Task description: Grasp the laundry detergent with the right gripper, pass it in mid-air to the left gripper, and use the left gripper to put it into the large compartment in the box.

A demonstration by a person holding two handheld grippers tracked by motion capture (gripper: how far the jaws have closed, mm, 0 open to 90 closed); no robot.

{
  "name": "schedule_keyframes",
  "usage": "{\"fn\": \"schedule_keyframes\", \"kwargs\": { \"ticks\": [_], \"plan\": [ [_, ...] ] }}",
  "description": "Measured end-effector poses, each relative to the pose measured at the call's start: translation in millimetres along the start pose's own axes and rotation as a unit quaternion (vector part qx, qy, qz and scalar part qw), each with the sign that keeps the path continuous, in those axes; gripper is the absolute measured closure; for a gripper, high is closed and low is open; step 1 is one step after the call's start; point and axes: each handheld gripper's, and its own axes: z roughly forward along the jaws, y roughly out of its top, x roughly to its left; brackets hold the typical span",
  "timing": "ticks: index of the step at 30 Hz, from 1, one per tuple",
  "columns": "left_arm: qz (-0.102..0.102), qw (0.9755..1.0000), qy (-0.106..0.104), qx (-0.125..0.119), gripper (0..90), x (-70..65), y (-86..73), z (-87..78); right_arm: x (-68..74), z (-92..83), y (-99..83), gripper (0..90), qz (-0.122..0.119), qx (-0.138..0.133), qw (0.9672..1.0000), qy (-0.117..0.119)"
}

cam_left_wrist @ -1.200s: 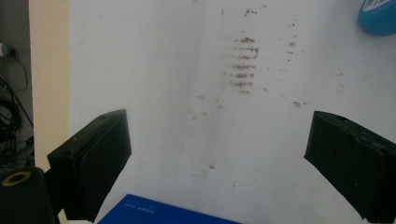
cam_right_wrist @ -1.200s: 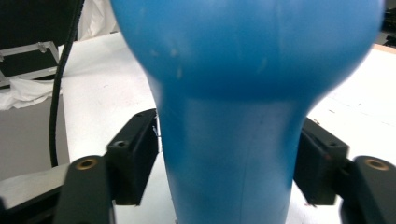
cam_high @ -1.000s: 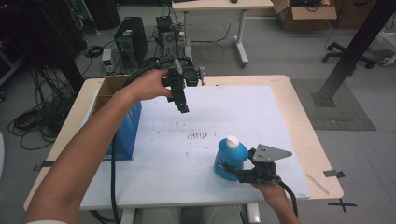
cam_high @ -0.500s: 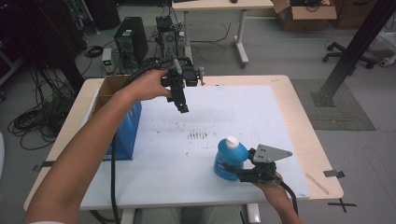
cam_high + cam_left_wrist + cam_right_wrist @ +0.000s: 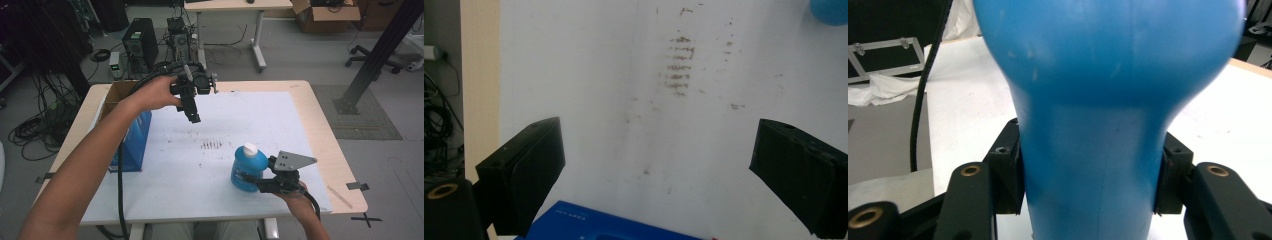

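Nearest the person, at the front right of the desk (image 5: 320,125), the right claw (image 5: 261,181) pinches the blue bottle (image 5: 248,167) low on its body; its jaws have just been closing, and in the right gripper view both black pads press against the bottle's (image 5: 1098,150) narrow waist. The bottle stands upright on the white sheet (image 5: 240,125), its white cap (image 5: 250,149) on top. Farther back, smudged brown marks (image 5: 211,145) stain the sheet's middle. At the left edge sits a blue box (image 5: 134,145), against a cardboard box (image 5: 117,92). Above the far part of the sheet, the left claw (image 5: 192,112) hangs in the air, pointing down, its jaws spread wide with nothing between them.
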Motion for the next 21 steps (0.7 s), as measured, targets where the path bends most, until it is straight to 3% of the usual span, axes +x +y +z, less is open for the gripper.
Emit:
{"fn": "schedule_keyframes", "kwargs": {
  "ticks": [11,21],
  "plan": [
    [0.011,0.9998,-0.002,-0.019,7.4,-20.1,-7.4,-21.0,-6.2,-19.8,29.1,44.5,-0.019,0.009,0.9996,0.017],
    [0.031,0.9992,0.002,-0.027,7.5,-45.7,-13.4,-43.4,-14.7,-29.5,50.7,44.5,-0.023,0.015,0.9983,0.052]
  ]
}}
